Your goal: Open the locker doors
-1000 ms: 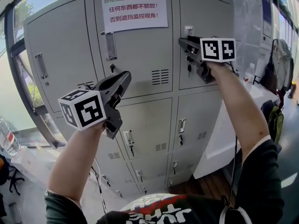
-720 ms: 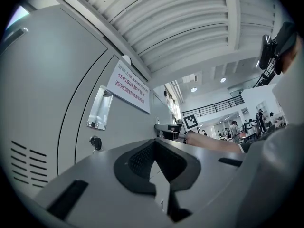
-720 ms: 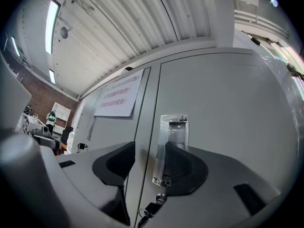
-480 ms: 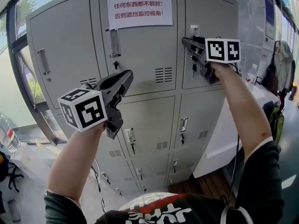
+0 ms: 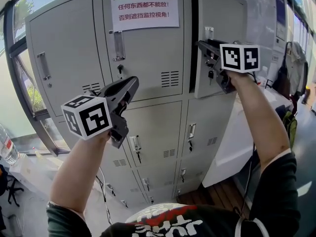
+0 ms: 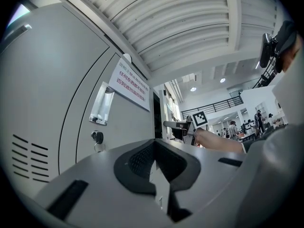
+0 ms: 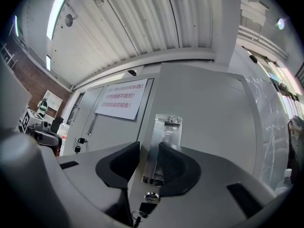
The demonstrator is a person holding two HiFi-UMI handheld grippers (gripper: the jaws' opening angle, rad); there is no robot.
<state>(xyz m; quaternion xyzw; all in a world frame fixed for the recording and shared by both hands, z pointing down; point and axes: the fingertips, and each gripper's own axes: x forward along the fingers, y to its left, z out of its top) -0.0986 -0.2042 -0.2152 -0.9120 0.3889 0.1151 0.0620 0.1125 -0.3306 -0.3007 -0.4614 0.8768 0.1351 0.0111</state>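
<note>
Top right door (image 5: 224, 14): ajar, with a dark gap (image 5: 193, 38) along its left edge, so the hinges sit on the right. Your right gripper (image 5: 204, 44) has its jaws narrowed onto the handle (image 5: 209, 32). They have just been closing, and the right gripper view shows the metal strip between the pads, gripped near its lower end.

Handling, judged: thin sheet steel, so light and stiff, and it should swing freely now it is unlatched. The handle is smooth bright metal and likely slippery. Hold it square and pull along the door's arc rather than straight back. A key (image 5: 211, 74) hangs in the lock just below the jaws; keep off it.

Your left gripper (image 5: 133, 81) has its jaws together with nothing in them. It is held out in front of the middle column, apart from the lockers.

Closed: the middle door (image 5: 148, 63) with the paper notice (image 5: 143, 8) and its own pull (image 5: 117, 46), the left door (image 5: 64, 43), and the lower doors (image 5: 155, 135).

In the way: the door swings toward your right forearm and the white counter (image 5: 237, 147) beside the lockers. Bags (image 5: 285, 80) hang further right. A bottle (image 5: 6, 144) stands at far left, well clear.
</note>
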